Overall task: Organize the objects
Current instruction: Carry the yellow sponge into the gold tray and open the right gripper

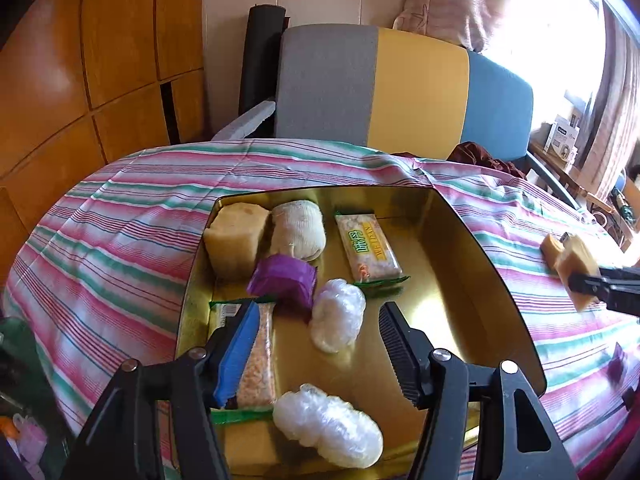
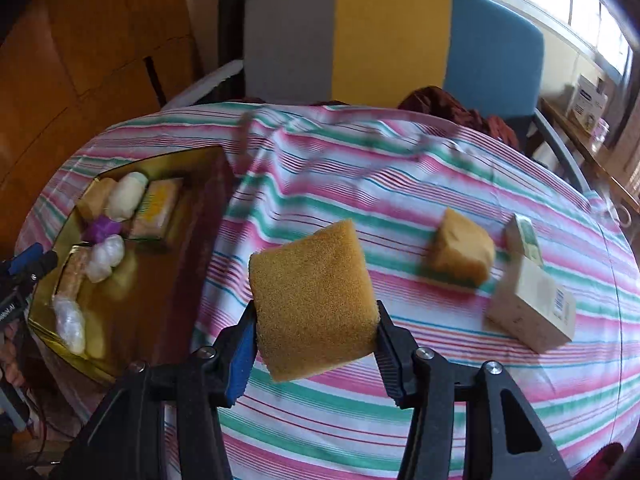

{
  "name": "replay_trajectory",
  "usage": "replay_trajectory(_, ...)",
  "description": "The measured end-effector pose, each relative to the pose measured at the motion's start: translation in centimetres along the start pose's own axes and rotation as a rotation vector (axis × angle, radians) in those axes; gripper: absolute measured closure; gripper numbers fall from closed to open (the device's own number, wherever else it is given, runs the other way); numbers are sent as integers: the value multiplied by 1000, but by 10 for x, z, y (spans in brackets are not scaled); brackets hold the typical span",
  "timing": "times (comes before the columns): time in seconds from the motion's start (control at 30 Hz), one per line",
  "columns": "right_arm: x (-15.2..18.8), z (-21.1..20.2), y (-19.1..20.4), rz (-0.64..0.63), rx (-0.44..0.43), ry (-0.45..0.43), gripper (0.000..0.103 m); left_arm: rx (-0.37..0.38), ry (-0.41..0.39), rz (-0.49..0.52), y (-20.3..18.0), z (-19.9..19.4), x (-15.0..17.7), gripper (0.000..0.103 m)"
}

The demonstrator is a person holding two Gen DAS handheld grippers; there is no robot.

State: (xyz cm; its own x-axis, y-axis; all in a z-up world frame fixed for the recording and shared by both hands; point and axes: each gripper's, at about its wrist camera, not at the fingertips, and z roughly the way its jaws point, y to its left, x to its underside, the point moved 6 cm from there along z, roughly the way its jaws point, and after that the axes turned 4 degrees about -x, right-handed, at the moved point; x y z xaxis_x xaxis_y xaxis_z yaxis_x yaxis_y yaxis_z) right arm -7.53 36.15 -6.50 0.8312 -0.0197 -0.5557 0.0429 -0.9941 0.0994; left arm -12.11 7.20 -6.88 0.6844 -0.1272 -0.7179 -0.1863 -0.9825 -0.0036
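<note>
Sponge block [image 2: 314, 300] | pinched between right gripper [image 2: 316, 346] pads, off the cloth | gold tray [image 2: 168, 280] lies to its left | left gripper [image 1: 316, 356] agape, empty, over tray

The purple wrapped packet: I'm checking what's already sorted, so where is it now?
In the left wrist view the purple wrapped packet lies inside the gold rectangular tin, toward its left half, just in front of the cream cloth-wrapped roll and beside a white plastic-wrapped bundle.
</note>
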Motion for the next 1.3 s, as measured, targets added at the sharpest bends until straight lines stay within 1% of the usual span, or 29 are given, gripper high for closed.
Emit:
replay_trajectory(0.17,-30,19,69,-121,-56,-9,50,-2,18,-19,11,0,10,39)
replay_trajectory(0.33,-56,42,109,-199,-61,-2,50,-1,23,-35,20,-1,18,39)
replay_trajectory(0.5,-79,79,124,-221,-19,28,48,-13,24,-54,32,-1,22,39)
replay_trajectory(0.6,-89,103,130,-245,37,47,48,-22,24,-61,38,0,23,39)
replay_trajectory(0.63,-91,110,132,-249,42,58,47,-24,23,-63,39,-1,23,39)
replay_trajectory(0.73,-93,124,135,-260,50,89,43,-33,21,-65,43,0,26,38)
replay_trajectory(0.77,-94,127,134,-260,51,87,39,-36,21,-66,44,0,27,37)
replay_trajectory(0.8,-94,126,133,-256,53,82,35,-36,23,-68,45,0,27,37)
replay_trajectory(0.93,-91,118,129,-223,23,64,33,-33,29,-72,45,1,29,37)
replay_trajectory(1.0,-90,110,128,-209,15,48,29,-30,25,-72,44,0,29,37)
replay_trajectory(1.3,-70,68,119,-152,-41,-20,29,-32,12,-64,39,-7,29,36)
